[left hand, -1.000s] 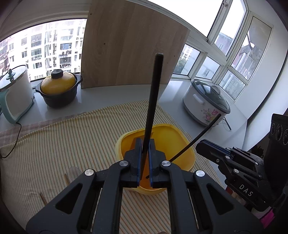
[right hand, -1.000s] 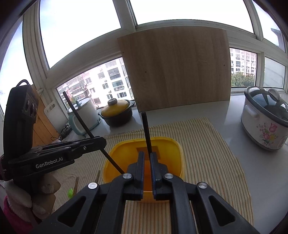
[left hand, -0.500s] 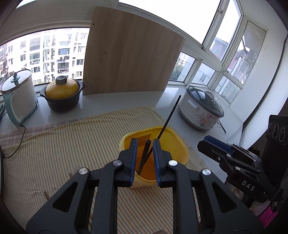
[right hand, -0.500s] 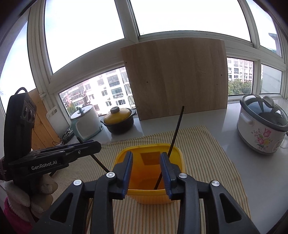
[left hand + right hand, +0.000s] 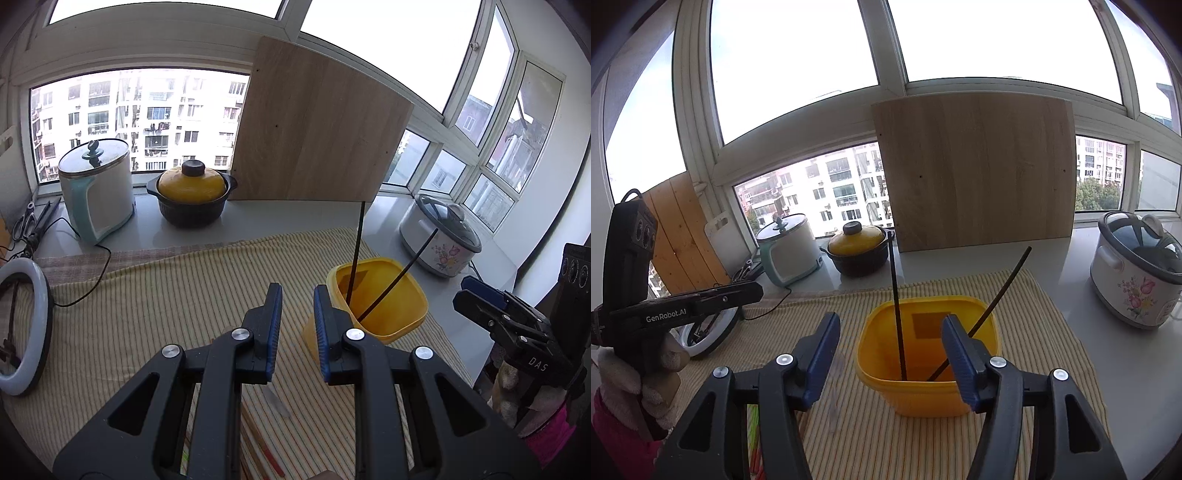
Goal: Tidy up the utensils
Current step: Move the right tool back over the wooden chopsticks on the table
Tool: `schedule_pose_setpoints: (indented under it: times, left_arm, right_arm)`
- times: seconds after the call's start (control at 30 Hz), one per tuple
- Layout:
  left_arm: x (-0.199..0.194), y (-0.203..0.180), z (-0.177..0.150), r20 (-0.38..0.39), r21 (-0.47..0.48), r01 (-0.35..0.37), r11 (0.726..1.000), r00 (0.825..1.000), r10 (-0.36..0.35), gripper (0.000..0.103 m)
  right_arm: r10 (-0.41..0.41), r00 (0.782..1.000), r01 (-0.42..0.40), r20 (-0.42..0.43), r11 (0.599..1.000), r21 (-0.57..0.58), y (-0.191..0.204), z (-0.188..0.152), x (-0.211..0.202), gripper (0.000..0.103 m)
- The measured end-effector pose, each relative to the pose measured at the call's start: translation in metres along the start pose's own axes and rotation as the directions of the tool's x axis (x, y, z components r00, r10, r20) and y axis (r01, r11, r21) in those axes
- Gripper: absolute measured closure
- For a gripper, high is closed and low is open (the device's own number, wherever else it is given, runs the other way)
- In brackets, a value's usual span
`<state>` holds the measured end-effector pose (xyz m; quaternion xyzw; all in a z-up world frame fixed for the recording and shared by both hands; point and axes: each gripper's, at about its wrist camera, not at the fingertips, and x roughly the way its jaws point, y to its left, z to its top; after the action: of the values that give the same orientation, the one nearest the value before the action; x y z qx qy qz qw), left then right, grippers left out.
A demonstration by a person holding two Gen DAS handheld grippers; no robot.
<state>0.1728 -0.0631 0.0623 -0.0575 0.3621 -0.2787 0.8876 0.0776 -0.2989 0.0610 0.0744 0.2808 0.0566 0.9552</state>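
Black chopsticks (image 5: 899, 317) in yellow tub (image 5: 934, 397)

A grey counter (image 5: 295, 218) is seen under the windows, and a striped cloth (image 5: 166, 295) is spread over its middle. On the cloth a yellow tub (image 5: 960, 398) is set, near the cloth's right edge, with a ring light (image 5: 40, 295) at the left edge. Behind the cloth, on the bare counter, a kettle (image 5: 98, 188), a pot (image 5: 192, 195) and a leaning board (image 5: 317, 129) are lined up; a cooker (image 5: 1137, 273) is placed at the right.
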Motion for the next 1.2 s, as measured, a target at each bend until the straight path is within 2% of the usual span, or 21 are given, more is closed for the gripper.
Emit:
schedule_pose_setpoints:
  times: [0.03, 0.1, 0.37, 0.6, 0.73, 0.87, 1.1, 1.2]
  left_arm:
    - [-0.004, 0.011, -0.004, 0.002, -0.014, -0.02, 1.0, 1.0, 0.02, 0.079]
    - [-0.011, 0.031, -0.011, 0.003, -0.045, -0.044, 0.998, 0.999, 0.045, 0.074]
    - [-0.027, 0.097, -0.054, -0.061, -0.14, -0.158, 0.978, 0.987, 0.15, 0.074]
    - [-0.014, 0.121, -0.102, -0.181, -0.176, -0.184, 0.967, 0.972, 0.152, 0.074]
    - [-0.004, 0.13, -0.126, -0.23, -0.205, -0.182, 0.962, 0.964, 0.134, 0.074]
    - [0.006, 0.136, -0.143, -0.262, -0.251, -0.167, 0.954, 0.96, 0.099, 0.074]
    - [0.021, 0.144, -0.158, -0.305, -0.297, -0.151, 0.943, 0.951, 0.056, 0.074]
    - [0.027, 0.148, -0.163, -0.315, -0.312, -0.147, 0.939, 0.948, 0.044, 0.074]
  right_arm:
    - [0.007, 1.0, -0.007, 0.004, 1.0, -0.007, 0.004, -0.001, 0.001, 0.031]
    - [0.024, 1.0, -0.023, 0.01, 1.0, -0.017, 0.01, -0.004, 0.002, 0.027]
    - [0.117, 0.992, -0.119, -0.054, 0.992, -0.045, 0.039, -0.018, 0.02, 0.027]
    - [0.184, 0.967, -0.204, -0.177, 0.974, -0.102, 0.072, -0.036, 0.049, 0.027]
    - [0.223, 0.939, -0.249, -0.26, 0.966, -0.07, 0.081, -0.048, 0.073, 0.032]
    - [0.245, 0.905, -0.271, -0.349, 0.962, -0.026, 0.087, -0.06, 0.099, 0.043]
    - [0.247, 0.827, -0.272, -0.505, 0.962, 0.026, 0.098, -0.088, 0.149, 0.062]
    - [0.242, 0.794, -0.258, -0.558, 0.965, 0.052, 0.1, -0.098, 0.167, 0.067]
